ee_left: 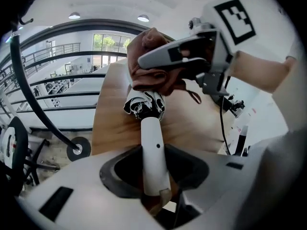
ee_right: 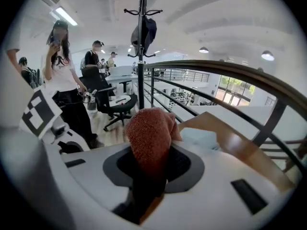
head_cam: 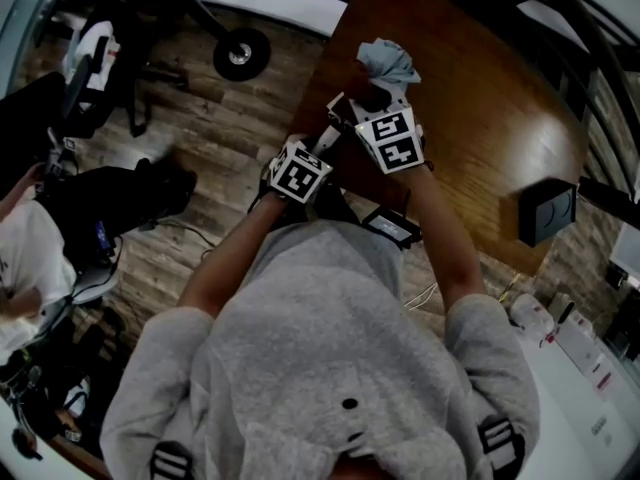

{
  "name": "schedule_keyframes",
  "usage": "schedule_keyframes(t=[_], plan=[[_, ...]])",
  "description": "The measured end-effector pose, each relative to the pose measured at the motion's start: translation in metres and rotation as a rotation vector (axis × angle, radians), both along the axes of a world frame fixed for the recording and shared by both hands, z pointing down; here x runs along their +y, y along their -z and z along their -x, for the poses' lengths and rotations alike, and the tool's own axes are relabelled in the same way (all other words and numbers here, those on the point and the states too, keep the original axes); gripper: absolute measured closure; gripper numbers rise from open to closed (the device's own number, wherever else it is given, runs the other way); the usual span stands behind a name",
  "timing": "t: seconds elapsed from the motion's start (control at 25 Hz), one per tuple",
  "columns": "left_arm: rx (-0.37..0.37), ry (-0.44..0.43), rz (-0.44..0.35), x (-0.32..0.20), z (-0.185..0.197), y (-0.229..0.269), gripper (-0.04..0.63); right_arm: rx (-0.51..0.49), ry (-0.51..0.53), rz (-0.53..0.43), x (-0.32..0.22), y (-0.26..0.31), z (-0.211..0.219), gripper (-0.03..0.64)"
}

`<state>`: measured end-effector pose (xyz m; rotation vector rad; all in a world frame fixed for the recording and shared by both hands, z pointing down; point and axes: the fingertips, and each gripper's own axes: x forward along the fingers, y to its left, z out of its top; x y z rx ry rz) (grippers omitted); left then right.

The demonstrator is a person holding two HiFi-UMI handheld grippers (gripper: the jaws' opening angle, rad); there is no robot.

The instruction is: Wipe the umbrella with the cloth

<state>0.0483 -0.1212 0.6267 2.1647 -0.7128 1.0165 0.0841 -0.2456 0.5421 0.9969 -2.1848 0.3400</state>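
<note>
My left gripper (ee_left: 154,186) is shut on the white handle (ee_left: 152,147) of a folded umbrella, whose bunched black-and-white canopy (ee_left: 144,104) points away over the wooden table (ee_left: 108,123). In the right gripper (ee_right: 146,190) a reddish-brown cloth (ee_right: 148,135) is clamped, its free end bulging out past the jaws. In the left gripper view the cloth (ee_left: 151,78) rests on the far end of the canopy. From the head view both marker cubes sit close together at the table's near edge, left gripper (head_cam: 322,146) beside right gripper (head_cam: 375,96), with the cloth (head_cam: 388,60) beyond them.
A black box (head_cam: 547,211) lies on the table (head_cam: 480,98) to the right. A wheeled base (head_cam: 240,54) stands on the plank floor to the left, near a seated person (head_cam: 25,253). A coat stand (ee_right: 141,28), railing and office chair (ee_right: 115,104) lie ahead of the right gripper.
</note>
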Motion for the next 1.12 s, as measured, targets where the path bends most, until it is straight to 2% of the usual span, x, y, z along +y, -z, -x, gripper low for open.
schedule_keyframes(t=[0.32, 0.4, 0.52, 0.64, 0.72, 0.88, 1.04, 1.12], plan=[[0.019, -0.001, 0.007, 0.002, 0.001, -0.001, 0.439, 0.27, -0.217, -0.198, -0.094, 0.027, -0.104, 0.508], [0.025, -0.015, 0.011, 0.002, 0.0, -0.001, 0.439, 0.291, -0.188, -0.206, -0.093, 0.026, -0.1, 0.508], [0.01, -0.067, -0.006, 0.006, 0.003, 0.005, 0.436, 0.325, -0.072, -0.222, -0.07, 0.015, -0.073, 0.508], [-0.011, -0.089, -0.001, 0.017, 0.011, 0.012, 0.434, 0.304, -0.048, -0.234, -0.052, 0.011, -0.055, 0.508], [-0.035, -0.099, 0.03, 0.025, 0.016, 0.005, 0.434, 0.237, -0.022, -0.193, -0.038, 0.011, -0.038, 0.508], [-0.013, -0.033, 0.051, 0.027, 0.02, -0.002, 0.437, 0.108, 0.184, -0.053, 0.019, -0.001, 0.023, 0.508], [-0.003, -0.011, 0.051, 0.027, 0.018, -0.001, 0.439, 0.073, 0.348, 0.062, 0.083, -0.022, 0.069, 0.508], [0.004, -0.003, 0.047, 0.028, 0.019, 0.0, 0.439, 0.026, 0.383, 0.137, 0.114, -0.033, 0.086, 0.508]])
